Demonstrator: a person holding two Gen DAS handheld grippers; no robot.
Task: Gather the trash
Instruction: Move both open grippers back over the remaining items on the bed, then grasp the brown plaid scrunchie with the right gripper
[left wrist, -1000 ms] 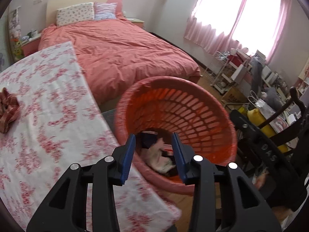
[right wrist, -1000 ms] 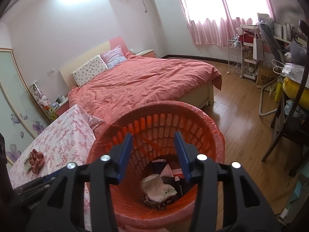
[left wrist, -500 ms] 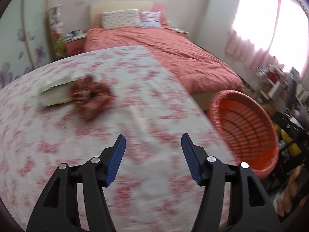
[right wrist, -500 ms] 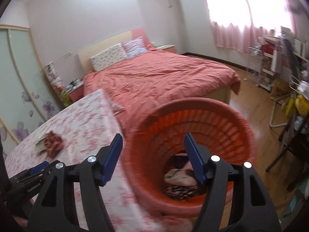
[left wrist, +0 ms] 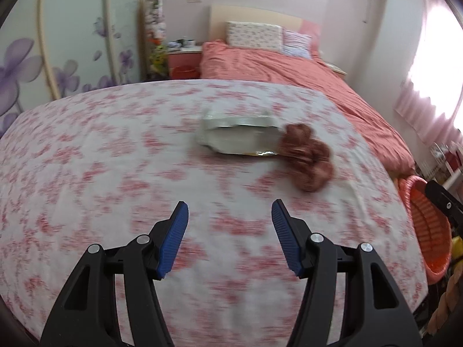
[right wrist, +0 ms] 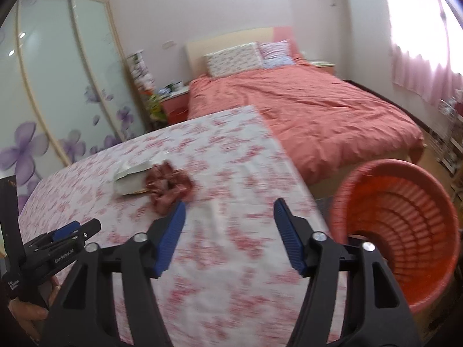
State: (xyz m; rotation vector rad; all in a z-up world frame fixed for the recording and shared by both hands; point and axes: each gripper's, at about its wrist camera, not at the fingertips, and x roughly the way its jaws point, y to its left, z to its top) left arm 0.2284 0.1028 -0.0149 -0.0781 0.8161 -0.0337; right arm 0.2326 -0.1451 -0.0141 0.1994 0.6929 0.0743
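Note:
On the floral tablecloth [left wrist: 115, 159] lies a silvery-white wrapper [left wrist: 237, 137], and a crumpled reddish-brown wad [left wrist: 308, 157] touches its right end. My left gripper [left wrist: 230, 231] hovers over the cloth short of both, open with nothing between its blue pads. In the right wrist view the wrapper [right wrist: 131, 179] and the wad [right wrist: 170, 188] lie beyond the left fingertip. My right gripper [right wrist: 230, 231] is over the table's right part; its jaws are closing on nothing. The orange slatted basket [right wrist: 405, 225] stands off the table's right edge. The left gripper [right wrist: 66, 231] shows at lower left.
A bed with a salmon cover [right wrist: 303, 110] lies behind the table. A wardrobe with purple flowers [left wrist: 43, 66] is on the left and a cluttered nightstand [left wrist: 182, 52] is beside the bed. Shelves and pink curtains [right wrist: 428, 57] fill the right side.
Both views have swung left from over the basket to the table top. The wrapper and the wad now lie ahead of the grippers. Both pairs of jaws stand wider than a second ago.

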